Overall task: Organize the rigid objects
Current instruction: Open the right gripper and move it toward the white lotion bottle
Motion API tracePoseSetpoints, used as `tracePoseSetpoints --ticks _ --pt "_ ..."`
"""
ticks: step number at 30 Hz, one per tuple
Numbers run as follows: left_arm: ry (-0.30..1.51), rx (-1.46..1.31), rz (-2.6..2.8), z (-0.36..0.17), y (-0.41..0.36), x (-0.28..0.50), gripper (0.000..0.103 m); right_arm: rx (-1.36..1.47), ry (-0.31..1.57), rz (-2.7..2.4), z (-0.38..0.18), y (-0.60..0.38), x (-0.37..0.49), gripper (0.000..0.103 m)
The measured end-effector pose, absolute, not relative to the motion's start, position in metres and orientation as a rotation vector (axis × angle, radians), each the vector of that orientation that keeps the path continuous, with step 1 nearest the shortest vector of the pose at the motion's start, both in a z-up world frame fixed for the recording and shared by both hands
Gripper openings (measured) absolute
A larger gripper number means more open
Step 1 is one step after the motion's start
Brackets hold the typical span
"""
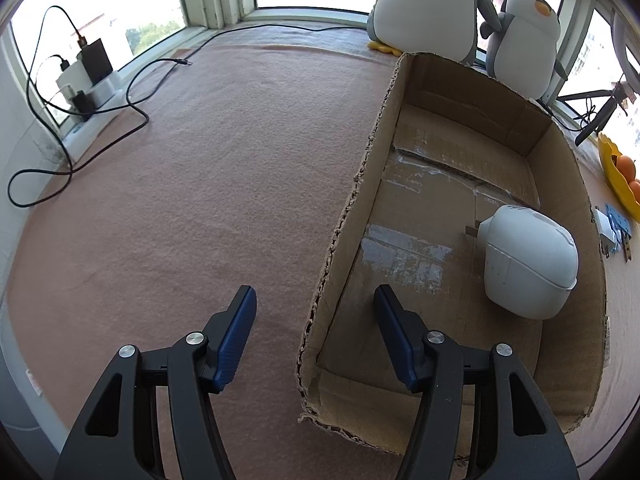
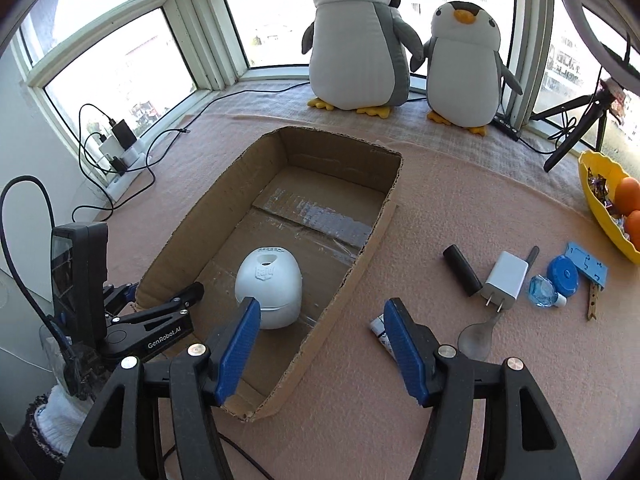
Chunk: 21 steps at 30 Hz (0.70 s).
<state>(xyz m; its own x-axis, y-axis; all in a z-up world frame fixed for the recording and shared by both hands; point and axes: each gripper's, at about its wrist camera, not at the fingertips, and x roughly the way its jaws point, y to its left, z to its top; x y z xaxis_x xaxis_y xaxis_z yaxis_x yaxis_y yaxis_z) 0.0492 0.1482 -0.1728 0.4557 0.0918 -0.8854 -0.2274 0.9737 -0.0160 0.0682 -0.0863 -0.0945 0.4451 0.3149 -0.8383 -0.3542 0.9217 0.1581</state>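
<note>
An open cardboard box (image 2: 384, 224) lies on the pink felt; its left wall shows in the left wrist view (image 1: 348, 220). A white egg-shaped device (image 2: 268, 286) lies inside it, also in the left wrist view (image 1: 528, 260). My right gripper (image 2: 320, 308) is open and empty above the box's near right wall. My left gripper (image 1: 316, 292) is open and empty, straddling the box's left wall; it shows at the box's left corner in the right wrist view (image 2: 160, 308). Right of the box lie a black cylinder (image 2: 462, 270), a white charger (image 2: 504, 280), a spoon (image 2: 476, 340), a small tube (image 2: 380, 332), a blue round case (image 2: 564, 274) and a clear blue bottle (image 2: 542, 290).
Two plush penguins (image 2: 356, 36) stand at the window behind the box. A yellow bowl with oranges (image 2: 592, 196) sits far right, a tripod (image 2: 576, 132) behind it. A power strip with chargers and cables (image 2: 120, 148) lies at the left. A blue card and clothespin (image 2: 590, 272) lie far right.
</note>
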Motion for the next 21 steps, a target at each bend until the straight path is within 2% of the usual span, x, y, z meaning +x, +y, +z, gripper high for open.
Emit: tracePoseSetpoints --ticks 12,18,21 --pt "1.083 -0.126 0.2 -0.172 0.146 0.047 0.061 0.007 1.123 0.295 -0.118 -0.172 0.056 0.06" --pt "1.083 -0.126 0.2 -0.173 0.146 0.047 0.061 0.023 1.197 0.288 -0.144 -0.183 0.061 0.06" --pt "1.083 -0.126 0.2 -0.173 0.146 0.047 0.061 0.012 1.223 0.29 -0.154 -0.181 0.062 0.056"
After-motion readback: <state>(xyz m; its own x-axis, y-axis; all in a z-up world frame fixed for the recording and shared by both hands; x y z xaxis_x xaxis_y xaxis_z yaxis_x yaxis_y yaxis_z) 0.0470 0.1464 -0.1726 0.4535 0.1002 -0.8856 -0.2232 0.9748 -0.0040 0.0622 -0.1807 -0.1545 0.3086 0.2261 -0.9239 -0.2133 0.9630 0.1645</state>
